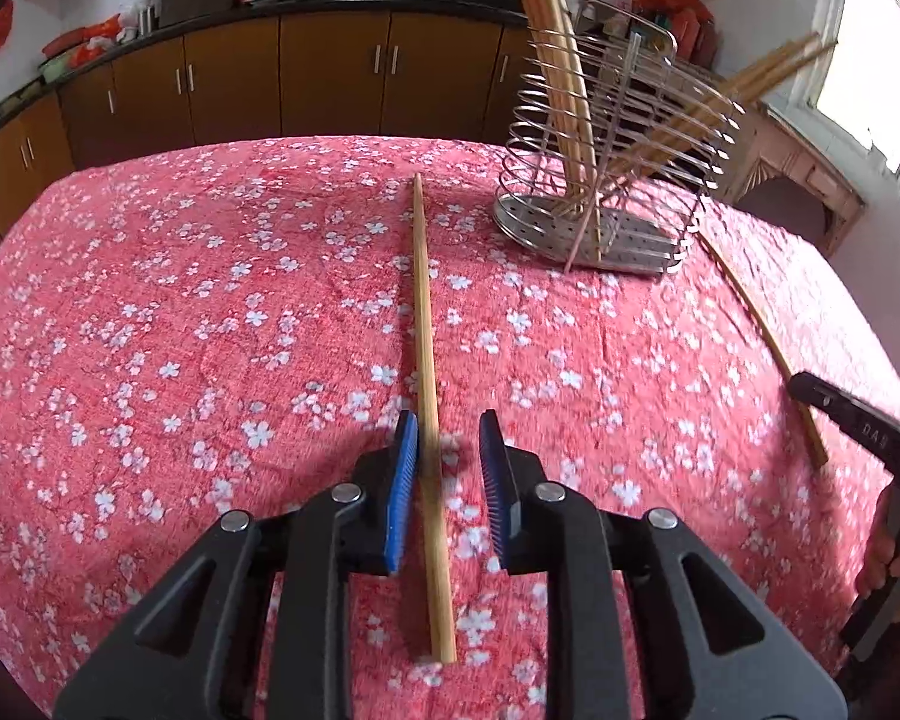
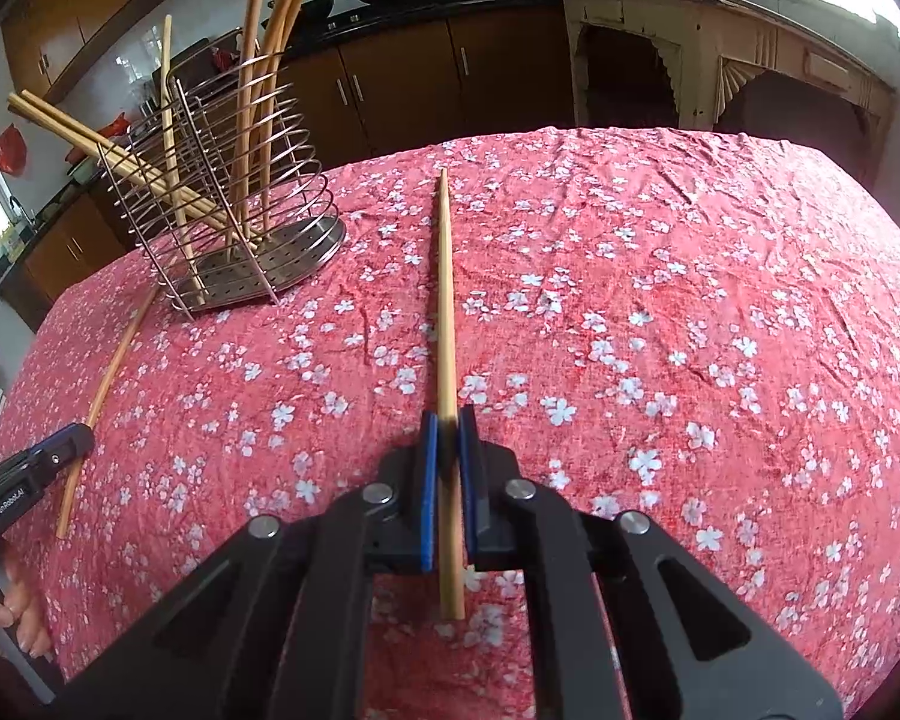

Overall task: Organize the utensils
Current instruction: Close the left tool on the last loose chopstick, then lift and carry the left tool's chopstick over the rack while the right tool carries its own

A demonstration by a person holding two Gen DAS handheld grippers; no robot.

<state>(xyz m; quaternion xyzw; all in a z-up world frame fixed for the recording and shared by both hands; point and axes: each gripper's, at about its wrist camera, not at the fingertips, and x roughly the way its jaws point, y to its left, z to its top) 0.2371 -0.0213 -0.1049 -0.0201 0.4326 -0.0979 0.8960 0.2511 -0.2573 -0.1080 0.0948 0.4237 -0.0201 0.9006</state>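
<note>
A wire utensil rack (image 1: 615, 156) stands on the red flowered tablecloth (image 1: 180, 300) with several wooden chopsticks leaning in it; it also shows in the right wrist view (image 2: 228, 204). My left gripper (image 1: 448, 426) is open, its blue pads either side of a chopstick (image 1: 425, 360) lying on the cloth. My right gripper (image 2: 448, 420) is shut on another chopstick (image 2: 445, 300), held low over the cloth. The left gripper's chopstick shows at the left of the right wrist view (image 2: 105, 387), the right gripper's at the right of the left wrist view (image 1: 762, 330).
Brown kitchen cabinets (image 1: 330, 78) with a dark counter and woks run behind the table. A pale carved cabinet (image 2: 720, 60) stands at the far right under a window. The table's far edge runs just behind the rack.
</note>
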